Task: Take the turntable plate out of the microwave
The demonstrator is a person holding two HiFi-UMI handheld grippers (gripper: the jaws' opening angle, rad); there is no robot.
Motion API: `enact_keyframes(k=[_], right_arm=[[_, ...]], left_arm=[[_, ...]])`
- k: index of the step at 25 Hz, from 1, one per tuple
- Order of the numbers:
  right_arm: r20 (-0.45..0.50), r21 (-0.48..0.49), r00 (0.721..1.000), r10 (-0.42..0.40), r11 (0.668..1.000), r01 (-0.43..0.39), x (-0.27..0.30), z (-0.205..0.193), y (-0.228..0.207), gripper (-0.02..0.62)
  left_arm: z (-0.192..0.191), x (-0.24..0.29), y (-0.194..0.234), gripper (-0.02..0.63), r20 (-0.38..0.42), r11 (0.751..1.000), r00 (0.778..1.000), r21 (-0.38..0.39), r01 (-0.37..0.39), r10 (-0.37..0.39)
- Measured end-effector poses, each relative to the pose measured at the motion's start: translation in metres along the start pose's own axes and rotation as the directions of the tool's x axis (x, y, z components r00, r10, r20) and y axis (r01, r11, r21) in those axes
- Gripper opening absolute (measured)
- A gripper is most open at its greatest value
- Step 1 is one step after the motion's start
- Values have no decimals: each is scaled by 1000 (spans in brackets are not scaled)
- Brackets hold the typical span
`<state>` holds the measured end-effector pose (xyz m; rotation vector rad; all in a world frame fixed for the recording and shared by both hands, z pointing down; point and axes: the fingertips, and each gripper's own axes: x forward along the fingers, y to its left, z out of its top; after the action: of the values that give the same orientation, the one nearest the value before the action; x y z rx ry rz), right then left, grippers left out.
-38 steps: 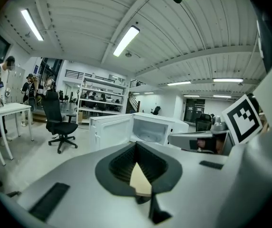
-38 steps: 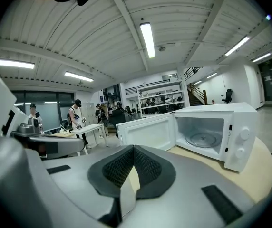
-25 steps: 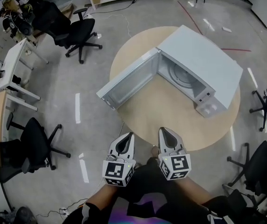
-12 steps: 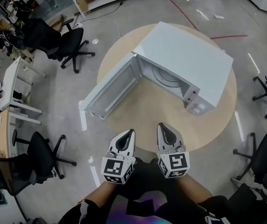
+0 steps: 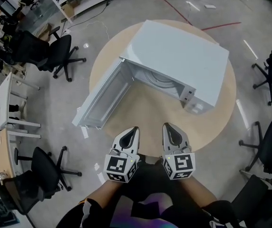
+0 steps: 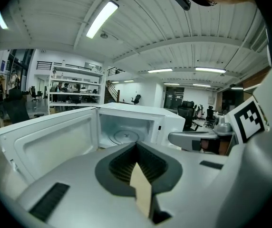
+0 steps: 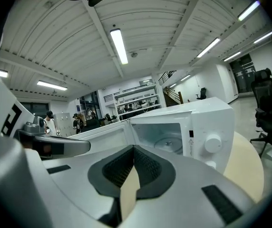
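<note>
A white microwave (image 5: 183, 58) stands on a round wooden table (image 5: 145, 115) with its door (image 5: 102, 99) swung wide open to the left. The glass turntable plate (image 5: 160, 82) lies flat inside the cavity; it also shows in the left gripper view (image 6: 125, 137) and the right gripper view (image 7: 170, 144). My left gripper (image 5: 134, 130) and right gripper (image 5: 168, 126) hover side by side at the table's near edge, well short of the microwave. Both are shut with nothing between the jaws. The left gripper's tips (image 6: 136, 144) and the right gripper's tips (image 7: 133, 147) point at the open cavity.
Black office chairs stand around the table: one at the back left (image 5: 60, 51), one at the near left (image 5: 38, 167), one at the right (image 5: 271, 146). A white desk (image 5: 5, 101) sits far left. The microwave's control knobs (image 7: 213, 144) face me on its right side.
The head view has shifted: the microwave and table now sit higher and further left in the picture. Both grippers stay shut and keep their place side by side.
</note>
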<state>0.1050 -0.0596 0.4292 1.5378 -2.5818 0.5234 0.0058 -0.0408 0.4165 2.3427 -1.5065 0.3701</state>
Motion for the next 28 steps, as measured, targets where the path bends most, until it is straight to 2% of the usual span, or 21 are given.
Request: enact_keyframes(k=[10, 16, 21, 28], right_arm=[[-39, 7, 992, -120, 993, 120, 42, 11, 2, 17], [-70, 7, 977, -203, 979, 204, 60, 16, 8, 17], [-85, 7, 957, -276, 961, 278, 72, 19, 14, 17], [-121, -22, 923, -366, 930, 366, 87, 17, 26, 17]], left_arm=[[22, 38, 45, 46, -3, 991, 992, -41, 124, -124], [29, 52, 71, 48, 0, 972, 977, -103, 212, -214], [18, 64, 89, 48, -62, 947, 954, -151, 283, -295], [9, 80, 103, 48, -102, 894, 900, -204, 398, -424]])
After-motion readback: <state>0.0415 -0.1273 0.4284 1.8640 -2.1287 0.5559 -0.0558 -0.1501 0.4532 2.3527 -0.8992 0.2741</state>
